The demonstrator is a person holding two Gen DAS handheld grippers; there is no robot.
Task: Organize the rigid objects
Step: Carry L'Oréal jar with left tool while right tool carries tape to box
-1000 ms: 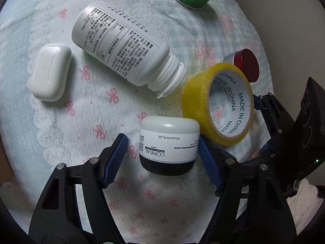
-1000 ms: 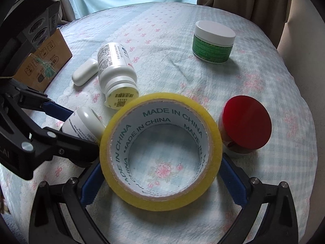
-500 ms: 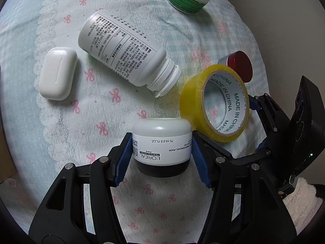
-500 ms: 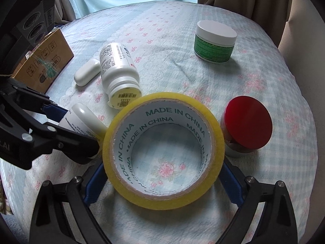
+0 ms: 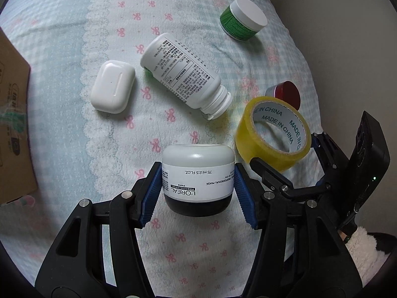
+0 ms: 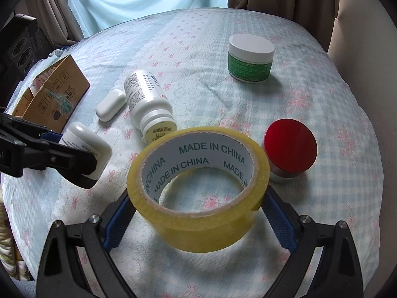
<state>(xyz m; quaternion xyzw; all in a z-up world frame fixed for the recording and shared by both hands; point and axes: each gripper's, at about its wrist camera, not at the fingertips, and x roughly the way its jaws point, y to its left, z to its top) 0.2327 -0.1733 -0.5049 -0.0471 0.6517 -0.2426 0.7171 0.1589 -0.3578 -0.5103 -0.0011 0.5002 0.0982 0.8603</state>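
Observation:
My left gripper (image 5: 197,193) is shut on a white L'Oreal jar (image 5: 197,172) with a black base and holds it above the cloth; the jar also shows in the right wrist view (image 6: 86,146). My right gripper (image 6: 198,213) is shut on a yellow tape roll (image 6: 198,206), lifted off the cloth; the roll also shows in the left wrist view (image 5: 273,136). A white pill bottle (image 5: 183,77) lies on its side. A white earbud case (image 5: 113,90) lies left of it.
A green jar with a white lid (image 6: 250,59) stands at the far side. A red-lidded jar (image 6: 289,146) stands right of the tape. A cardboard box (image 6: 49,94) sits at the left edge. The flowered cloth (image 6: 322,99) drops off at the right.
My left gripper closed on the L'Oreal jar and lifted it. My right gripper raised the tape roll off the cloth. Both cameras pulled back and up.

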